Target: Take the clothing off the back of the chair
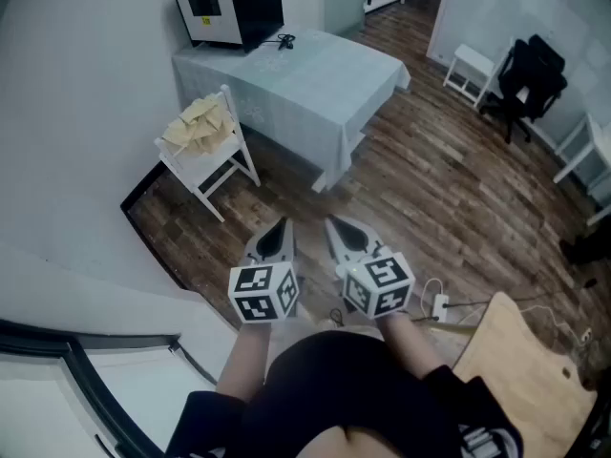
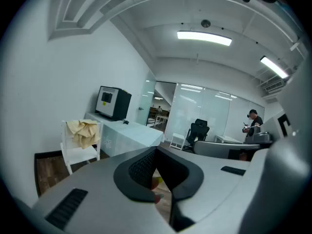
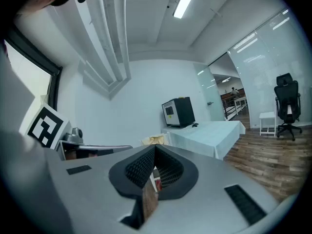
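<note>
Yellow clothing (image 1: 199, 127) lies over the back of the white chair (image 1: 218, 168) by the wall (image 1: 76, 84), next to a covered table (image 1: 315, 74) on the wood floor (image 1: 430, 198). The left gripper (image 1: 281, 229) and right gripper (image 1: 339, 229) are both pressed together, well apart from the chair.

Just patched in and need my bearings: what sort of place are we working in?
Probably an office or lab room: glass partition walls, a black office chair, and a cloth-covered table bearing a black machine.

even ceiling-strip light (image 2: 204, 38), fisheye-warped edges, sharp.
</note>
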Available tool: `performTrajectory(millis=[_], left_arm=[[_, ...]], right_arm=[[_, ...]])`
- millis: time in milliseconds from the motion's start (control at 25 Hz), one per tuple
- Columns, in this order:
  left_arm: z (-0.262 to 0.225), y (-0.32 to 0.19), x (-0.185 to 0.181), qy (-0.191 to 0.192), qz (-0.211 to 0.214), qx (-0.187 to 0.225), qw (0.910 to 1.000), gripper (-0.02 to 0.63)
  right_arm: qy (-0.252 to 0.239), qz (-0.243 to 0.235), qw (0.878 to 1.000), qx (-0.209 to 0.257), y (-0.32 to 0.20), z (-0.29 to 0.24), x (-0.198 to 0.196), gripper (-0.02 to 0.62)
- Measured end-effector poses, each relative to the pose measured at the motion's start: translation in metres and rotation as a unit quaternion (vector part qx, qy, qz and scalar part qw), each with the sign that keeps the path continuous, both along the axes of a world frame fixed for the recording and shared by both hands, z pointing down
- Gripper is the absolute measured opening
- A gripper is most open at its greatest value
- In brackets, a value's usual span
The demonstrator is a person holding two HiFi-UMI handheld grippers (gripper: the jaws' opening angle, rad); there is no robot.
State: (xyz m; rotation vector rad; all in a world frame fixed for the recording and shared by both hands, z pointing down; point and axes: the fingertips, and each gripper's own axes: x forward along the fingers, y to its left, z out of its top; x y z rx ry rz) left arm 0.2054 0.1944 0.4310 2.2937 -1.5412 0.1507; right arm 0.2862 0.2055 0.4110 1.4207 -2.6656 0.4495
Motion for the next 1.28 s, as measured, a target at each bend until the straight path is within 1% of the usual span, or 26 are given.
performTrajectory(millis=[200, 440, 720, 1040, 1280], left_arm=[[0.000, -0.004, -0.004, 0.002, -0.008, 0.000, 1.0000, -0.006], [0.001, -0.006, -0.017, 0.008, -0.021, -0.003, 0.9997, -0.006], [0.001, -0.015, -0.024, 0.006, -0.025, -0.003, 0.9997, -0.006], [0.004, -0.041, -0.033, 0.008, -0.025, -0.006, 0.9996, -0.005], [0.008, -0.072, -0.046, 0.008, -0.024, -0.011, 0.9996, -0.006]], right_arm=[[0.006, -0.005, 1.000, 0.000, -0.005, 0.001, -0.004, 0.011], [0.007, -0.016, 1.000, -0.002, -0.007, 0.001, -0.014, 0.011], [-0.008, -0.036, 0.999, 0.013, -0.017, -0.008, -0.029, 0.012], [-0.020, -0.035, 0.999, 0.005, -0.047, -0.006, -0.042, 0.012], [-0.009, -0.031, 0.999, 0.010, -0.081, -0.005, -0.056, 0.012]])
